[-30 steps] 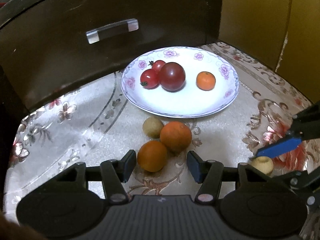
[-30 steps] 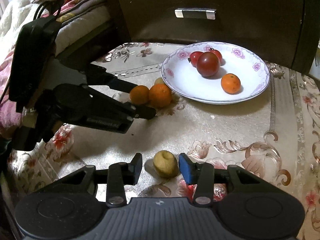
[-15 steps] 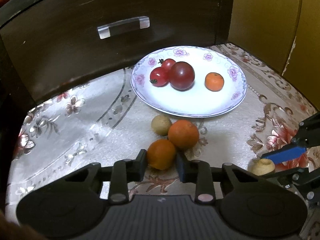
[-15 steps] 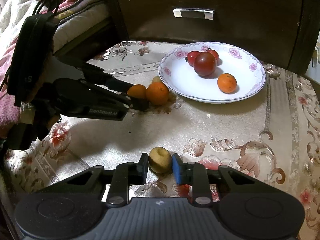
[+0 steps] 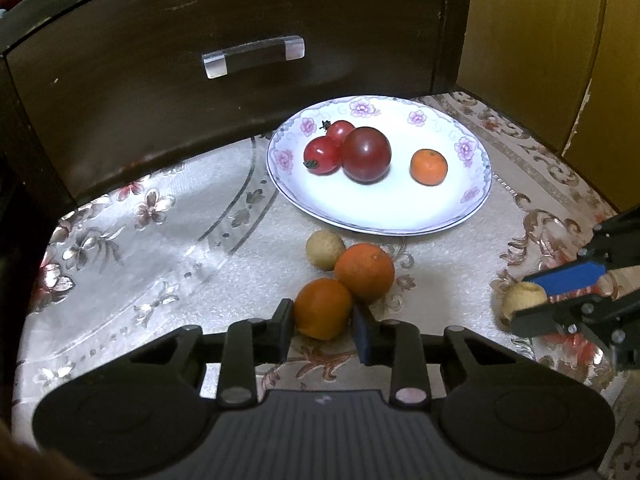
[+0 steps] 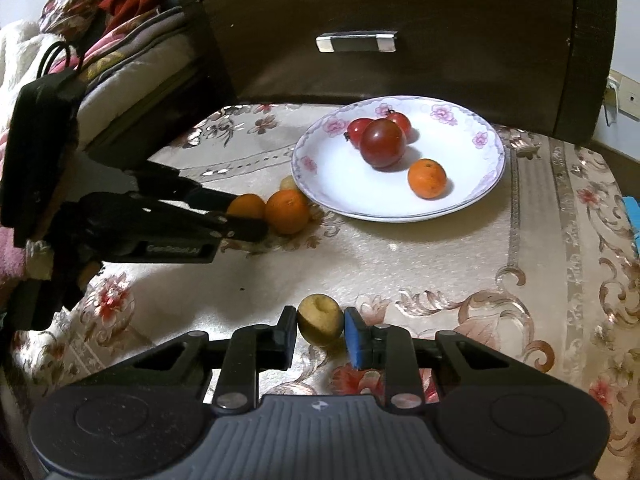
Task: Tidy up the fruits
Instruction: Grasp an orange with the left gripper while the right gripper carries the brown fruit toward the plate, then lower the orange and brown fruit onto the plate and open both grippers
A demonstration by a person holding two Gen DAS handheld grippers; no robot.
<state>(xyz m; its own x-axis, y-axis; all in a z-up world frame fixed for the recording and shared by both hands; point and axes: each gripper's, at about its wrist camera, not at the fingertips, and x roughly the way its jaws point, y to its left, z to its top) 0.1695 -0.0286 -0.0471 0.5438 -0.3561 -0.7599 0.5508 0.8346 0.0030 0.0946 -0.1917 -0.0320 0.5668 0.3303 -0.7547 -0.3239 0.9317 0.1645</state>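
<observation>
A white flowered plate (image 5: 384, 216) (image 6: 472, 196) holds two small red tomatoes (image 5: 322, 156), a big dark red tomato (image 5: 366, 154) (image 6: 382, 143) and a small orange (image 5: 429, 167) (image 6: 427, 178). In front of it on the cloth lie a second orange (image 5: 365, 272) (image 6: 287, 212) and a small yellow fruit (image 5: 325, 249). My left gripper (image 5: 322, 326) is shut on a near orange (image 5: 323, 308) (image 6: 246, 206). My right gripper (image 6: 320, 334) is shut on a yellow-brown fruit (image 6: 320, 325) (image 5: 524, 298) low over the cloth.
A dark wooden drawer front with a metal handle (image 5: 254, 62) (image 6: 356, 41) stands right behind the plate. A yellow wall panel (image 5: 532, 40) is at the right. Bedding and clothes (image 6: 120, 12) lie to the left of the cabinet. The patterned cloth (image 6: 440, 264) covers the table.
Both grippers have closed: the left on the near orange, the right on the yellow-brown fruit. Both cameras now sit a little higher and tilted.
</observation>
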